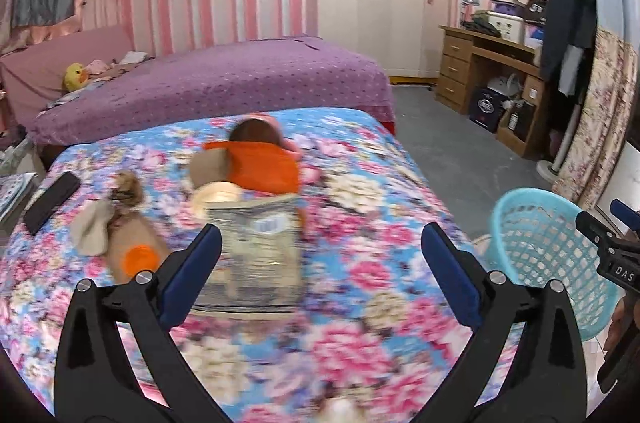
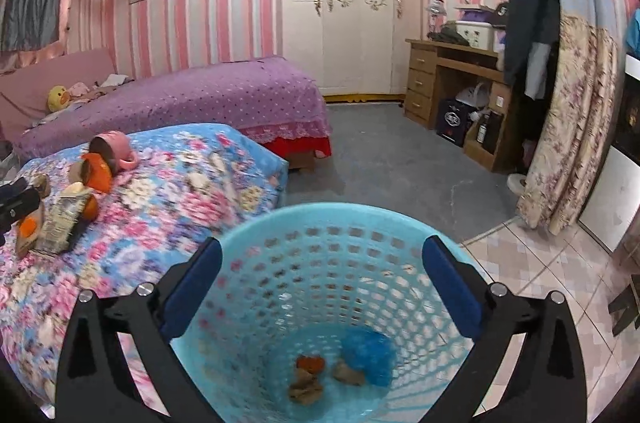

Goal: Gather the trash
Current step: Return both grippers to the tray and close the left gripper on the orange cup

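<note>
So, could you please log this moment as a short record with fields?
left gripper: left gripper open, empty, above the floral bedspread
right gripper: right gripper open, empty, over the blue basket
basket contents: blue wrapper, brown scraps
trash on bed: grey packet, orange bag, brown wrappers
other: pink cup on its side

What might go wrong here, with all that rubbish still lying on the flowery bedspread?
1. The pink ceramic mug lies among the wrappers and might be binned by mistake.
2. The left tongs, open, could snag the floral bedspread under the grey foil packet.
3. The right tongs, open above the light-blue plastic lattice basket, might knock it over.
</note>
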